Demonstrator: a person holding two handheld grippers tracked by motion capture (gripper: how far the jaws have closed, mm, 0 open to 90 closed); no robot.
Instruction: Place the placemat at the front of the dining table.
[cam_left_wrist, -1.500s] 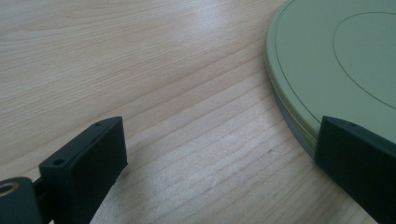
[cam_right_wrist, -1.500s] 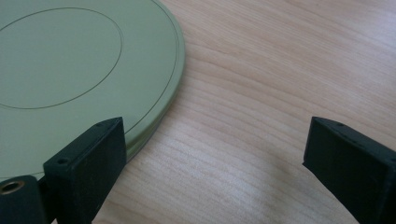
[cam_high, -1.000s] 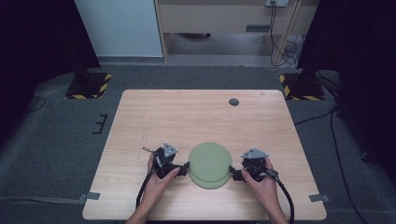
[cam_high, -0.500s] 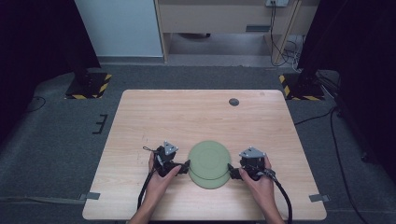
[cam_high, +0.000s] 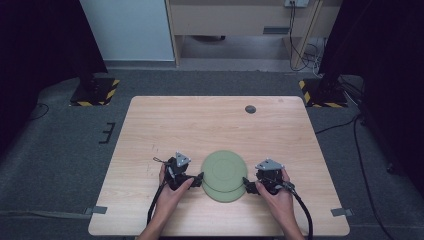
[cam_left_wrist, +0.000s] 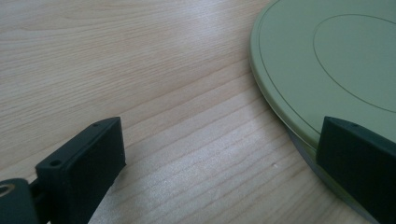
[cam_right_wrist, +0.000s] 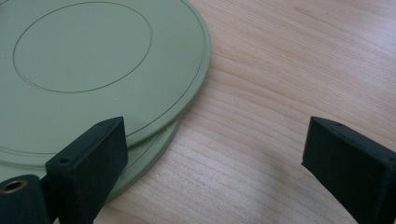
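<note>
Two pale green plates lie stacked and slightly offset near the table's front edge. The upper plate (cam_high: 224, 170) (cam_left_wrist: 336, 56) (cam_right_wrist: 93, 60) covers most of the lower plate (cam_high: 226, 196) (cam_right_wrist: 152, 151). My left gripper (cam_high: 198, 179) (cam_left_wrist: 219, 163) sits at the stack's left edge and is open. One of its jaws hangs over the rim, the other over bare wood. My right gripper (cam_high: 248, 185) (cam_right_wrist: 217, 163) is at the stack's right edge, also open. Its left jaw is above the plates' rim. Neither gripper holds anything.
The wooden table (cam_high: 175, 125) has a small dark round disc (cam_high: 250, 109) near its far edge. Grey floor surrounds the table, with black stands with hazard-striped bases (cam_high: 95, 92) at the far corners. Cables (cam_high: 305, 215) trail from the grippers off the front edge.
The right gripper has edged slightly left toward the plates. The left gripper and the stack have hardly moved.
</note>
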